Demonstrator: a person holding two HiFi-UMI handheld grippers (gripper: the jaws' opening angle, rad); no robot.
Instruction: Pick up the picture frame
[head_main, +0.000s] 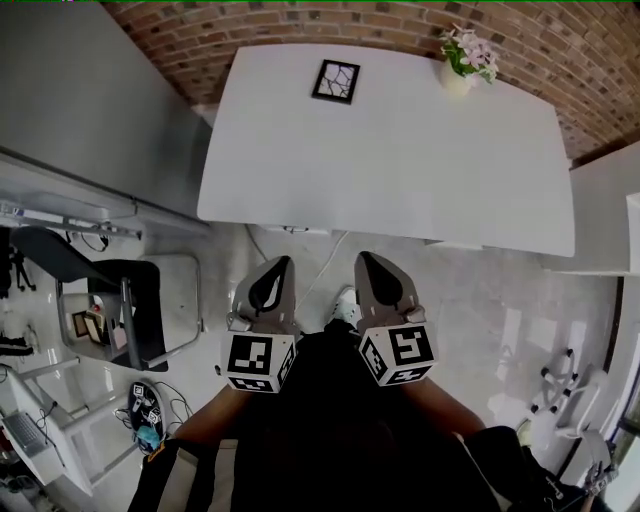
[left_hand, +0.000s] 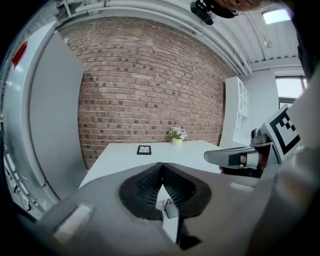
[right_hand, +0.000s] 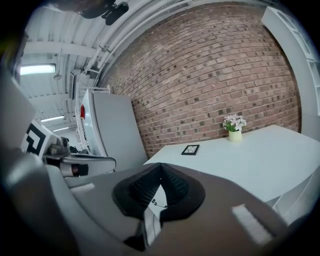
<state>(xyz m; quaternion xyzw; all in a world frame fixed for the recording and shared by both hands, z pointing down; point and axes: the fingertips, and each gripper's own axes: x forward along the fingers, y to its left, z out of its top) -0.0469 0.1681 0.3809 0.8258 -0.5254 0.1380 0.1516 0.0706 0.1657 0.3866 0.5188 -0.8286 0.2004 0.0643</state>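
Observation:
A small black picture frame (head_main: 335, 81) lies flat near the far edge of the white table (head_main: 400, 160); it also shows as a dark square in the left gripper view (left_hand: 144, 149) and the right gripper view (right_hand: 190, 149). My left gripper (head_main: 281, 262) and right gripper (head_main: 364, 258) are held side by side over the floor, short of the table's near edge and far from the frame. Both are shut with nothing between the jaws. In the left gripper view the right gripper (left_hand: 235, 157) shows at the right.
A pale vase of pink flowers (head_main: 465, 58) stands at the table's far right. A brick wall (head_main: 300, 20) runs behind the table. A grey panel (head_main: 80, 100) stands at the left, with a black chair (head_main: 120, 300) and clutter below it. White cabinets (head_main: 610, 220) flank the right.

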